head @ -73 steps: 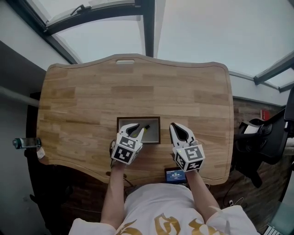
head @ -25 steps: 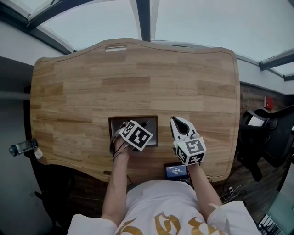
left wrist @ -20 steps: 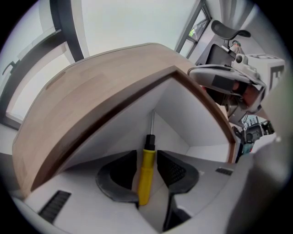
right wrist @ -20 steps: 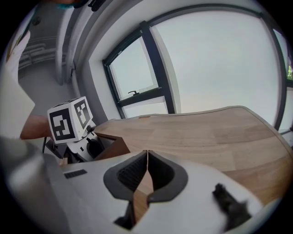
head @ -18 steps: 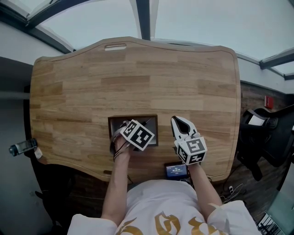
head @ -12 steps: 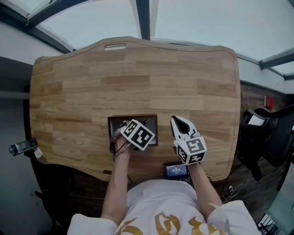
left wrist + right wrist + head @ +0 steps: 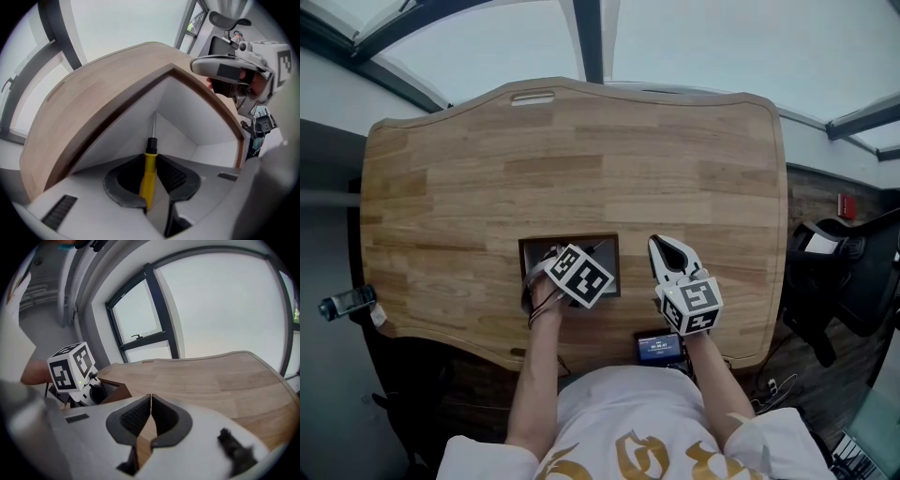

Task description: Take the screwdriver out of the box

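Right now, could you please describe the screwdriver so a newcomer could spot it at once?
On the wooden table, close to its near edge, sits a small brown-rimmed box with white inner walls. The screwdriver is inside it, between the jaws of the left gripper, which have just been closing on it. Its yellow handle, black collar and thin metal shaft stand out against the white.
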### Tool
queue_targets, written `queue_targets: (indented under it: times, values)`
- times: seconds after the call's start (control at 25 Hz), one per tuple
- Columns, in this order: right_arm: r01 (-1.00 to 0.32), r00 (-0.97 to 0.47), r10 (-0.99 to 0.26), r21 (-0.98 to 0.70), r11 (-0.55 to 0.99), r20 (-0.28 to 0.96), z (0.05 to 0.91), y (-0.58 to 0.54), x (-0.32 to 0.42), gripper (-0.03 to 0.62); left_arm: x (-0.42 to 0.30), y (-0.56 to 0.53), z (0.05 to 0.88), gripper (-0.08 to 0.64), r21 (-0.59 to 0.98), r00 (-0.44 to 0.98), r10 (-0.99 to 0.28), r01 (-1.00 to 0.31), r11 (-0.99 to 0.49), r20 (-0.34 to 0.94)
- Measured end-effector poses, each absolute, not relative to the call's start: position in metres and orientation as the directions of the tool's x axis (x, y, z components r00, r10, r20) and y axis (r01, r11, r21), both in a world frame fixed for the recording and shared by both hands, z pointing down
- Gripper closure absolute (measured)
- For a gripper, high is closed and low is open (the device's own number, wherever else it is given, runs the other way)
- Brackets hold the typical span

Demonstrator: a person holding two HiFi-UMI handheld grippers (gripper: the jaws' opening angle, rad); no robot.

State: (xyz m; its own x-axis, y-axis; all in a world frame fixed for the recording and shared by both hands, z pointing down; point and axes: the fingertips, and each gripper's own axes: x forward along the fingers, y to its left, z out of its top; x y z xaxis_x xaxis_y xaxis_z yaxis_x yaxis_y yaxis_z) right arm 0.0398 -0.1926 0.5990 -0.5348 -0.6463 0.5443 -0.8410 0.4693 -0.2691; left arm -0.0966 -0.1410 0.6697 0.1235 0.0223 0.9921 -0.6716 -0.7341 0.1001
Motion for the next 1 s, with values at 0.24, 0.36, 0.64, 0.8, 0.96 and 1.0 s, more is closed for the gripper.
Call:
queue_targets:
  times: [0.24, 0.36, 0.64, 0.8, 0.96, 1.0]
  values:
    - [-0.842, -0.534, -0.652, -0.262, 0.472, 0.539, 0.594, -0.193, 0.042, 0.560, -0.095, -0.138, 0.669, 0.477, 0.104, 0.134, 0.019, -0.661, -0.743, 0.991]
    - [-0.840, -0.536, -0.652, -0.259, 0.477, 0.537, 0.592, -0.193, 0.042, 0.560, -0.094, -0.138, 0.667, 0.479, 0.103, 0.140, 0.012, -0.664, -0.740, 0.990]
    - [-0.838, -0.539, -0.657, -0.255, 0.483, 0.527, 0.587, -0.191, 0.041, 0.560, -0.092, -0.137, 0.661, 0.479, 0.101, 0.156, -0.002, -0.649, -0.754, 0.988]
    - [-0.838, -0.538, -0.661, -0.253, 0.483, 0.523, 0.584, -0.189, 0.042, 0.560, -0.091, -0.135, 0.659, 0.479, 0.096, 0.155, -0.006, -0.643, -0.760, 0.988]
    - [-0.840, -0.537, -0.666, -0.254, 0.480, 0.518, 0.581, -0.188, 0.044, 0.560, -0.090, -0.134, 0.656, 0.479, 0.090, 0.154, -0.014, -0.642, -0.761, 0.988]
    - [-0.840, -0.538, -0.667, -0.256, 0.479, 0.515, 0.580, -0.187, 0.044, 0.560, -0.090, -0.134, 0.656, 0.479, 0.088, 0.155, -0.017, -0.643, -0.761, 0.988]
